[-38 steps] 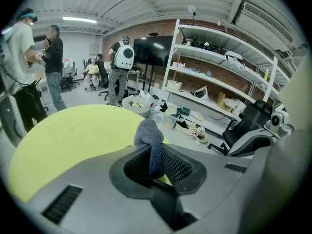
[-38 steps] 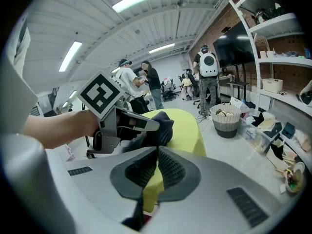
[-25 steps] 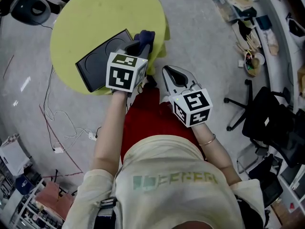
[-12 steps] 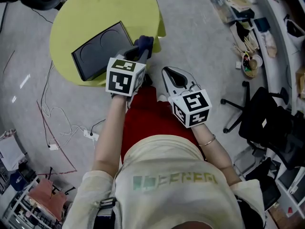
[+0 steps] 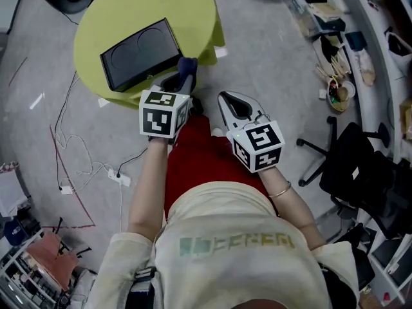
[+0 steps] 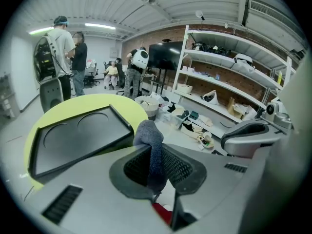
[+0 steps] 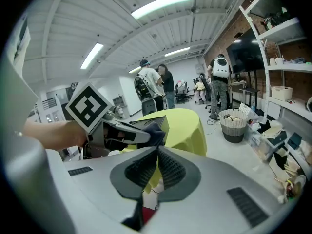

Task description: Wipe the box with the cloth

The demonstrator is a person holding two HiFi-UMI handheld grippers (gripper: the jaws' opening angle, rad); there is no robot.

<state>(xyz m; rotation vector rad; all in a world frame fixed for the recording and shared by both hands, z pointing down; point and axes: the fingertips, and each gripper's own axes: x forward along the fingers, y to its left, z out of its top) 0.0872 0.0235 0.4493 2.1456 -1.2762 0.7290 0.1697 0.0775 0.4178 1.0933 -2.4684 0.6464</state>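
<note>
The black box (image 5: 140,53) lies on the round yellow table (image 5: 193,5). My left gripper (image 5: 183,77) is shut on the dark blue cloth (image 5: 187,65), which hangs just off the box's near right corner at the table's near edge. In the left gripper view the cloth (image 6: 150,143) stands pinched between the jaws, with the box (image 6: 78,139) to its left. My right gripper (image 5: 230,97) hovers off the table to the right, shut on nothing. In the right gripper view its jaws (image 7: 157,152) meet, with the cloth (image 7: 155,129) and box (image 7: 164,122) beyond.
Cables (image 5: 77,166) trail over the floor to the left. A black office chair (image 5: 351,166) and cluttered shelves (image 5: 341,50) stand to the right. Several people (image 6: 61,52) stand beyond the table. A waste basket (image 7: 234,125) sits on the floor.
My left gripper has drawn back toward me with the cloth, from beside the box's right end to the table's near edge. The right gripper has stayed put.
</note>
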